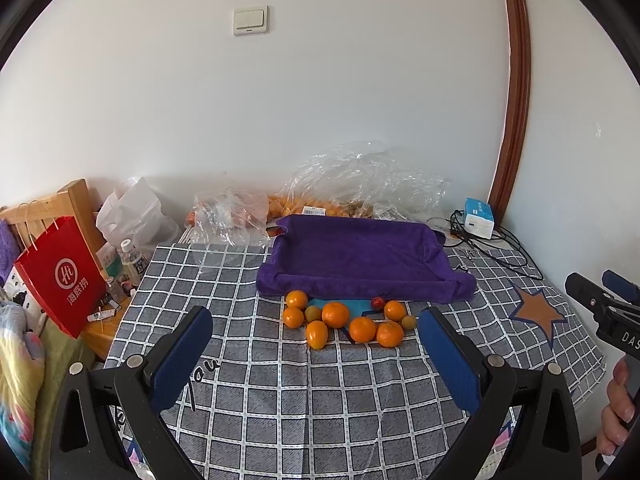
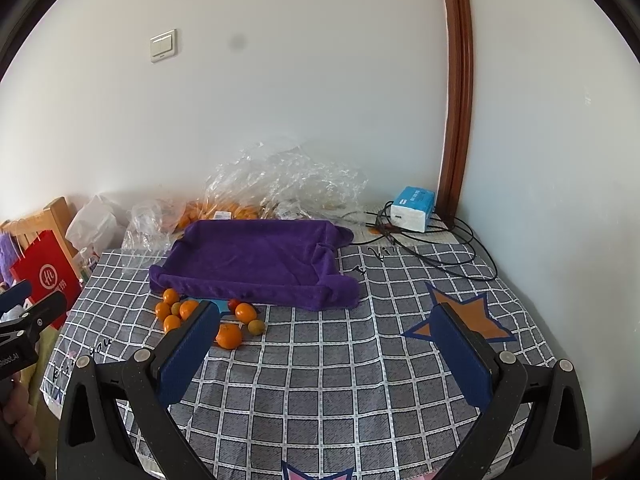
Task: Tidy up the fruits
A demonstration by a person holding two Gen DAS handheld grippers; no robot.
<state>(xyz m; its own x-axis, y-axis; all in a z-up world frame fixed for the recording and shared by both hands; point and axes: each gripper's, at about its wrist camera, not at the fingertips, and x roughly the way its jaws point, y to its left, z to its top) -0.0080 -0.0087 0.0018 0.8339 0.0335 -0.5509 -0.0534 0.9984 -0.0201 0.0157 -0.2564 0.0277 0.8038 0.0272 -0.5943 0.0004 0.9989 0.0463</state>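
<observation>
I am holding both grippers above the checked worktop [image 1: 320,400], neither one carrying anything. The left gripper [image 1: 316,344] is showing its jaws spread wide, and the right gripper [image 2: 326,346] is spread just as wide.

The fruit cluster [image 1: 344,318] is lying on the cloth just beside the near edge of the purple towel-lined tray [image 1: 356,256], which is sitting bare of fruit. From the left gripper the cluster is sitting dead ahead at 12 o'clock, framed between the two pads. From the right gripper it is lying off at about 10 o'clock, partly hidden behind that gripper's left finger [image 2: 188,356].

So I am judging the left gripper better lined up for the first pick. The nearest orange [image 1: 317,334] is sitting slightly left of centre, its long axis running roughly 12 to 6, so a straight advance should bracket it. The tray is lying directly beyond, also at 12 o'clock.
</observation>
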